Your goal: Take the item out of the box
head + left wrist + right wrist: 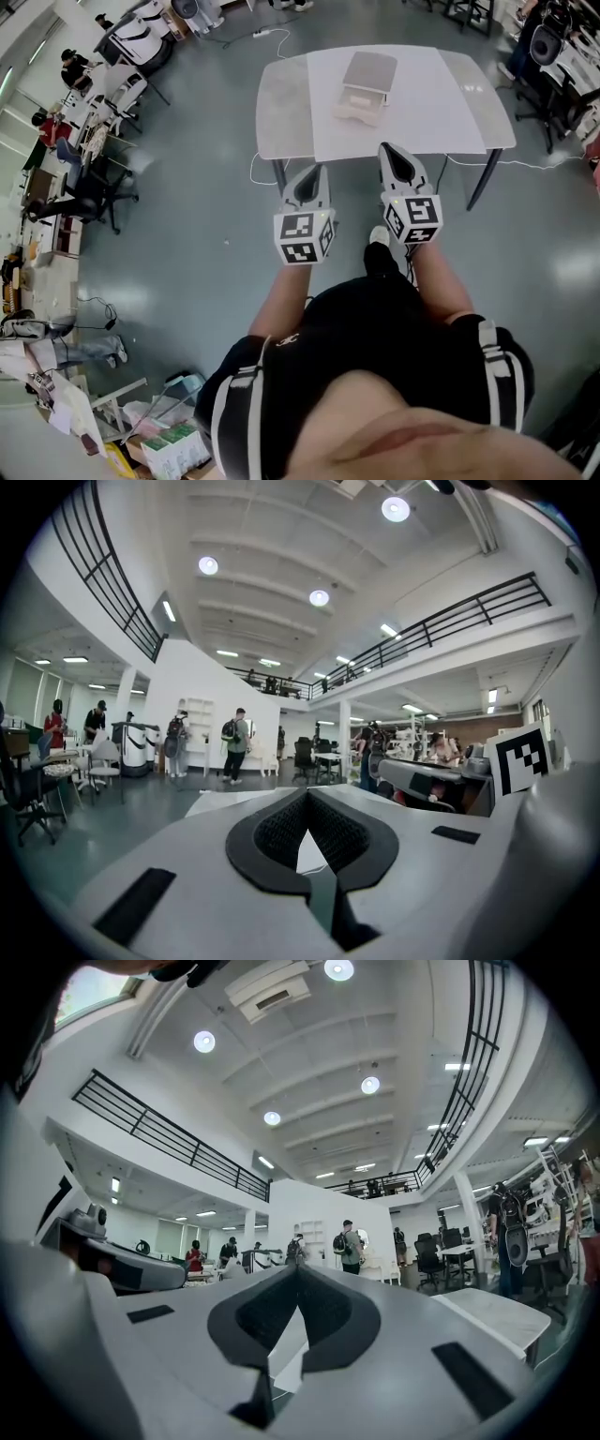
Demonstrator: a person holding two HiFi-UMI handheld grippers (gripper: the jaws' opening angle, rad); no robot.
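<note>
Ahead of both claws, on the white tabletop (450,103), the pale box (366,86) sits near the middle, well apart from either claw. Left claw (316,169) and right claw (386,148) are held side by side at the tabletop's near edge. Each is pressed together, tips meeting, pinching nothing. Box contents cannot be made out.

White rectangular table (441,103) with grey rounded end leaves and dark legs, on a grey polished floor (187,225). Thin white cable (530,165) trails on the floor to its right. Black office chair (94,192) well left. Black mezzanine railing (450,621) overhead, round ceiling lights (208,565), a person with a backpack (236,745) standing far off.
</note>
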